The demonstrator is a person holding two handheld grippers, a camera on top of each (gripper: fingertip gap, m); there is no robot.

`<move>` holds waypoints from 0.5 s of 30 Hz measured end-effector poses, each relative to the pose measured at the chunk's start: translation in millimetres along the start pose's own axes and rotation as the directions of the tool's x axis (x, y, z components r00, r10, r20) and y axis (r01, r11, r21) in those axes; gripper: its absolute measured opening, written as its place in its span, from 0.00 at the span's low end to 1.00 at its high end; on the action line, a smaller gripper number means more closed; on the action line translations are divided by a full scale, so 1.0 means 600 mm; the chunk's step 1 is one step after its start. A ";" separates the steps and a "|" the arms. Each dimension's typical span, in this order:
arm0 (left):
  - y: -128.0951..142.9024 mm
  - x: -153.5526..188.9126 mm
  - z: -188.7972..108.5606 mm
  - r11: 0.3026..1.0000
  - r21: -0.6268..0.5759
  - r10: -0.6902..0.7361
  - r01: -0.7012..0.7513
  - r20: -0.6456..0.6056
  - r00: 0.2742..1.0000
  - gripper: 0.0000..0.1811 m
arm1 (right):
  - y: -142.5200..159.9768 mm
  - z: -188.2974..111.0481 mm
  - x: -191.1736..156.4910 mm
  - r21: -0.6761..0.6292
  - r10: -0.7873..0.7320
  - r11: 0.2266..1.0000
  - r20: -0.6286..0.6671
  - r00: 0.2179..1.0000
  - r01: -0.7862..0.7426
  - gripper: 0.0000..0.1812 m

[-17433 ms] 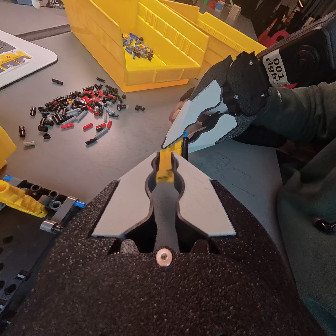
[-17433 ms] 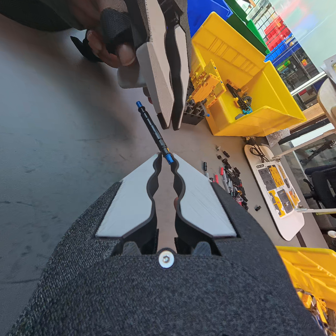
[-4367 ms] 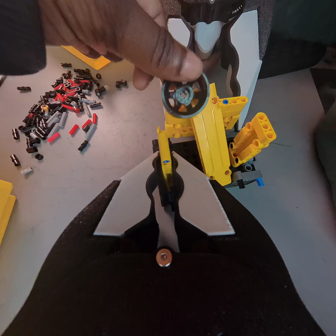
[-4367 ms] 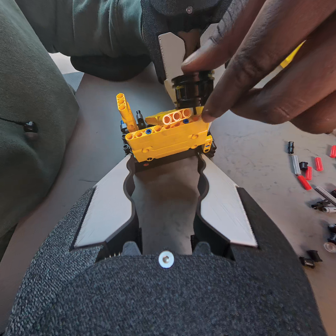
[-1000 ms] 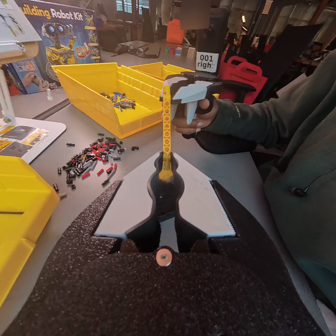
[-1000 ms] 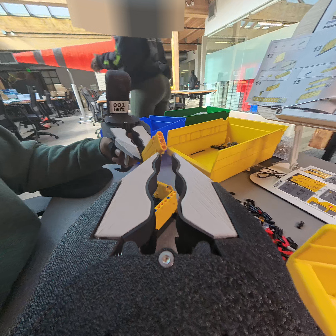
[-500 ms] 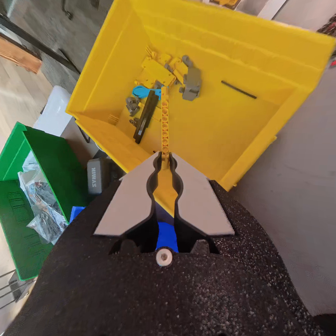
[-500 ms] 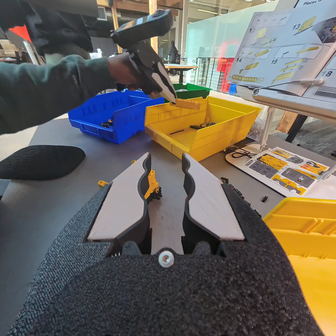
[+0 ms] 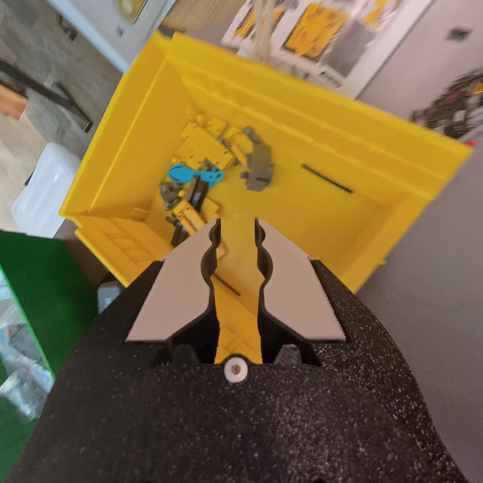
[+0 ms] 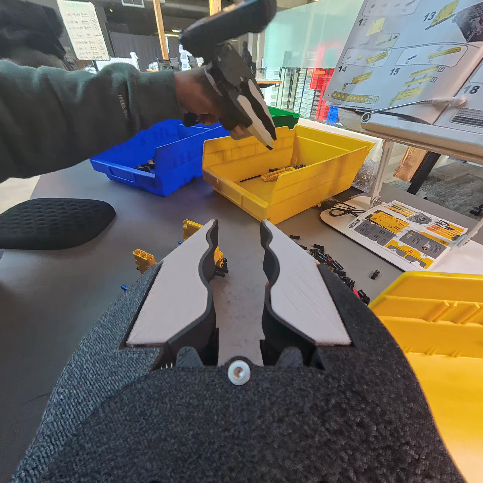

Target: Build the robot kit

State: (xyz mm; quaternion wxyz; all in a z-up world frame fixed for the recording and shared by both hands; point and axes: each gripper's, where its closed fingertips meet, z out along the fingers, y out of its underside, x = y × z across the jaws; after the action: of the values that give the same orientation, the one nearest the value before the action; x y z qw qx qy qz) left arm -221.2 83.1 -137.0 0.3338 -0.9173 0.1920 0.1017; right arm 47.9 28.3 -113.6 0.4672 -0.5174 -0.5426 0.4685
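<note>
The left tongs are held released and empty above the yellow bin at frame centre. The right tongs, also released, are held over the counter beside a yellow brick assembly.

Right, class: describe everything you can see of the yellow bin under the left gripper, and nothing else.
The yellow bin is an open-topped plastic storage bin with ribbed walls and a lower, sloped front. It stands upright on the grey table, with a blue bin close on one side. Inside lie yellow building pieces, a grey block, a light-blue part and thin black rods. The left gripper hangs above it, open and empty, touching nothing.
</note>
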 end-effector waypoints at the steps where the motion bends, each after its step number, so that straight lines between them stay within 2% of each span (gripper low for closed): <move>1: -0.014 0.048 -0.026 0.997 0.073 0.036 -0.030 -0.080 0.996 0.13 | 0.001 0.000 0.001 -0.007 -0.004 1.000 -0.004 1.000 0.004 0.17; 4: -0.021 0.232 -0.109 0.950 0.278 0.237 -0.142 -0.348 0.907 0.06 | 0.004 0.000 0.003 -0.023 0.005 1.000 -0.012 1.000 -0.005 0.17; 5: -0.012 0.290 -0.130 0.925 0.332 0.315 -0.186 -0.396 0.862 0.05 | 0.007 0.002 0.004 -0.028 0.014 1.000 -0.012 1.000 -0.014 0.17; 7: 0.009 0.374 -0.147 0.880 0.388 0.429 -0.274 -0.403 0.808 0.05 | 0.016 0.005 0.008 -0.044 0.035 0.998 -0.013 0.999 -0.035 0.17; 10: 0.029 0.442 -0.142 0.837 0.418 0.515 -0.353 -0.384 0.766 0.07 | 0.032 0.011 0.013 -0.070 0.070 0.995 -0.019 0.997 -0.071 0.16; 15: 0.034 0.456 -0.106 0.777 0.385 0.613 -0.498 -0.283 0.738 0.07 | 0.042 0.010 0.024 -0.087 0.095 0.991 -0.045 0.994 -0.099 0.16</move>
State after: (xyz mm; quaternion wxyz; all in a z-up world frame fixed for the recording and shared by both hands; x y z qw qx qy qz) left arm 21.8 -50.4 -186.5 0.3699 -0.7594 0.5349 -0.0174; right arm 44.6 43.3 -138.8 0.4314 -0.5728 -0.5275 0.4555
